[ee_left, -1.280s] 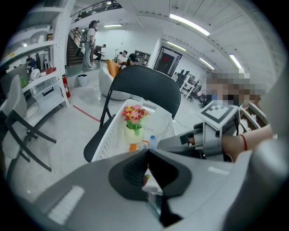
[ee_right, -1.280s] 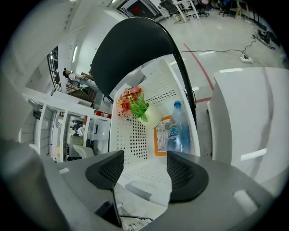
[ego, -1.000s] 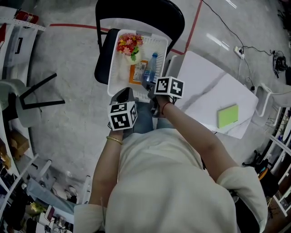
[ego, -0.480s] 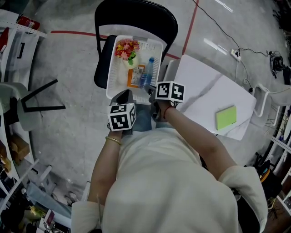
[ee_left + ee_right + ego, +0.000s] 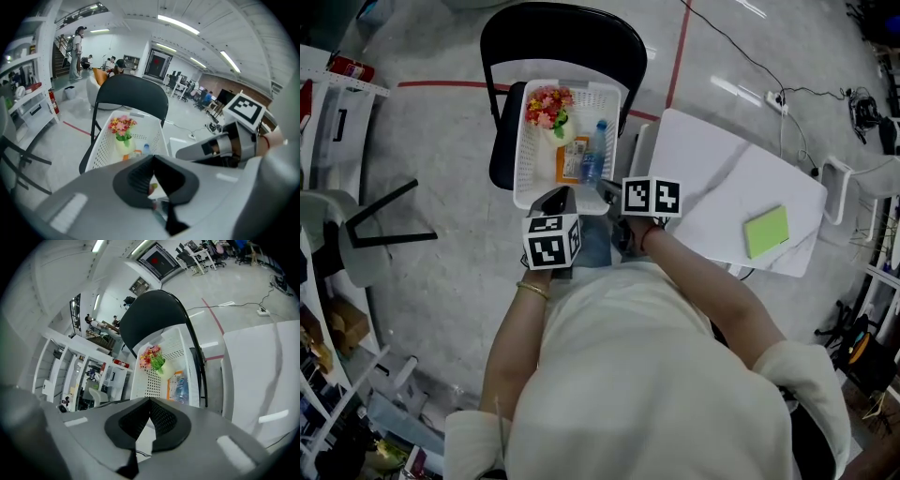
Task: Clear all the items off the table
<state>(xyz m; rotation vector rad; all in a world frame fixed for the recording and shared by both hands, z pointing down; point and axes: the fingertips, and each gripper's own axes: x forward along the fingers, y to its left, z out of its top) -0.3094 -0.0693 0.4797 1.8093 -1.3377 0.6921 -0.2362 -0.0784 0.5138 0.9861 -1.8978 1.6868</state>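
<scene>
On the white bench [image 5: 712,178], well off to the right of both tools: 1 green pad [image 5: 767,232], long axis slanting up-right in the head view. Nearer the right tool [image 5: 150,402], closed tight and empty. Left tool [image 5: 152,158] likewise pinched together, holding nothing, near the basket [image 5: 523,141].

Open-plan office: desks [image 5: 202,258], shelving [image 5: 65,376].

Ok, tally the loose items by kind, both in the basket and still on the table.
Flowers, in the basket: 1
Bottle, in the basket: 1
Orange packet, in the basket: 1
Green pad, on the table: 1
Total: 4
</scene>
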